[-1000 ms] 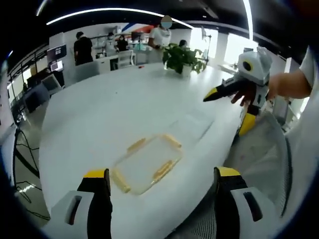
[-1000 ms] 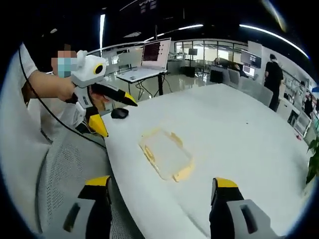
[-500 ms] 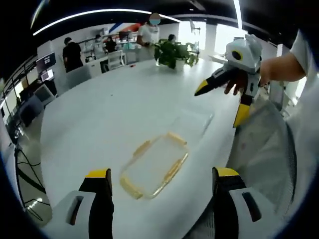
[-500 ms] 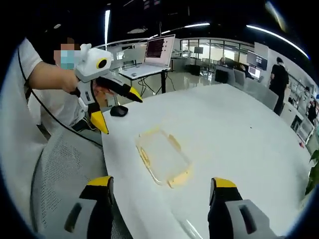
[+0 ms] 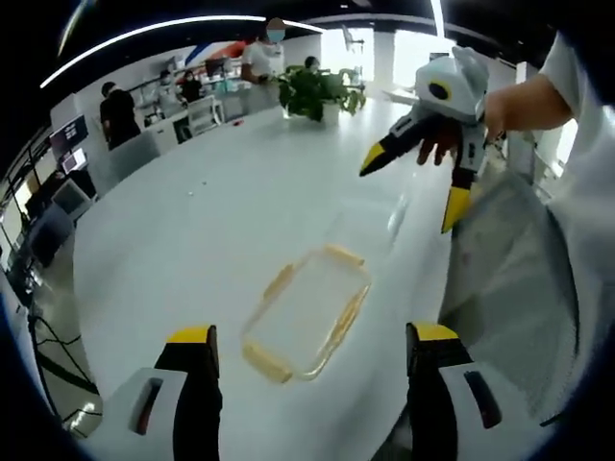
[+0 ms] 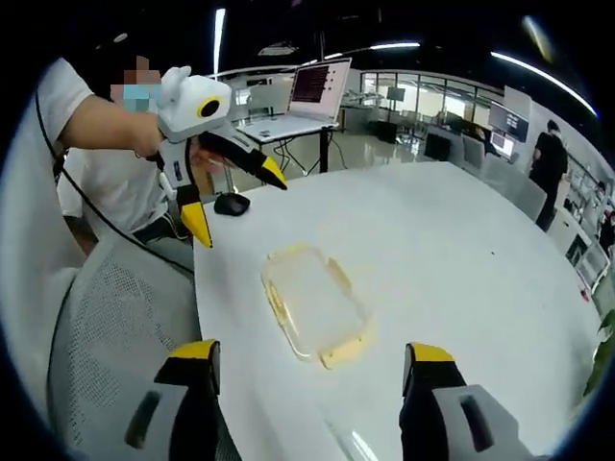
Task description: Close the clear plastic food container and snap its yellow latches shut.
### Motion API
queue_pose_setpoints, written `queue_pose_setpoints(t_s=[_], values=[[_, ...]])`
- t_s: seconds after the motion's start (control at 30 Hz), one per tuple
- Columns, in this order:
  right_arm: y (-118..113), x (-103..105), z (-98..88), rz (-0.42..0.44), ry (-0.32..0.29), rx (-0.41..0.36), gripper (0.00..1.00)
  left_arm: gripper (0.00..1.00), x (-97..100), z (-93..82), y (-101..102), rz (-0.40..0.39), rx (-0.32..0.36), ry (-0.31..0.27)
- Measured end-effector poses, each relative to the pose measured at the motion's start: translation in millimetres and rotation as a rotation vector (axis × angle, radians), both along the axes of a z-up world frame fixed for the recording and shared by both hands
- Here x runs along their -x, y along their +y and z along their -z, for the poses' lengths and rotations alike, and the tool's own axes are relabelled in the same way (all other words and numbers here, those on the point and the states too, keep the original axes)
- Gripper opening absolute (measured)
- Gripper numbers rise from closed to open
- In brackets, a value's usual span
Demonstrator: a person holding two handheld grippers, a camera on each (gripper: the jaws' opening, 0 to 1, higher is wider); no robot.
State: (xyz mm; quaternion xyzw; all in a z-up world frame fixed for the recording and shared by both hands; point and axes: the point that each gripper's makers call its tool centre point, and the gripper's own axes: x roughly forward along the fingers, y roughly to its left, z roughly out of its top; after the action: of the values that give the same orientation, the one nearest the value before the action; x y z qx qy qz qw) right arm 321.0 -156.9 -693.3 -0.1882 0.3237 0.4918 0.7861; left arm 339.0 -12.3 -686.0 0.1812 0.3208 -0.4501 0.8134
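One clear plastic container lies on the one white table, with four yellow latches, one on each side. One clear lid lies at its 1 o'clock in the left gripper view. There are two grippers: the left and the right, each with two yellow-tipped jaws. One black mouse sits at the container's 11 o'clock in the right gripper view. One potted plant, one open laptop and one mesh chair are visible.
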Motion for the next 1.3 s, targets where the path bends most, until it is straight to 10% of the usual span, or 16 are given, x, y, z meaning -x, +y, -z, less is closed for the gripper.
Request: queue_pose_setpoints(t_s=[1.3], values=[[3.8, -9.4, 24.7, -0.088, 0.013, 0.076, 0.69, 0.73, -11.2, 41.7, 17.9, 0.192, -0.162, 0.023]])
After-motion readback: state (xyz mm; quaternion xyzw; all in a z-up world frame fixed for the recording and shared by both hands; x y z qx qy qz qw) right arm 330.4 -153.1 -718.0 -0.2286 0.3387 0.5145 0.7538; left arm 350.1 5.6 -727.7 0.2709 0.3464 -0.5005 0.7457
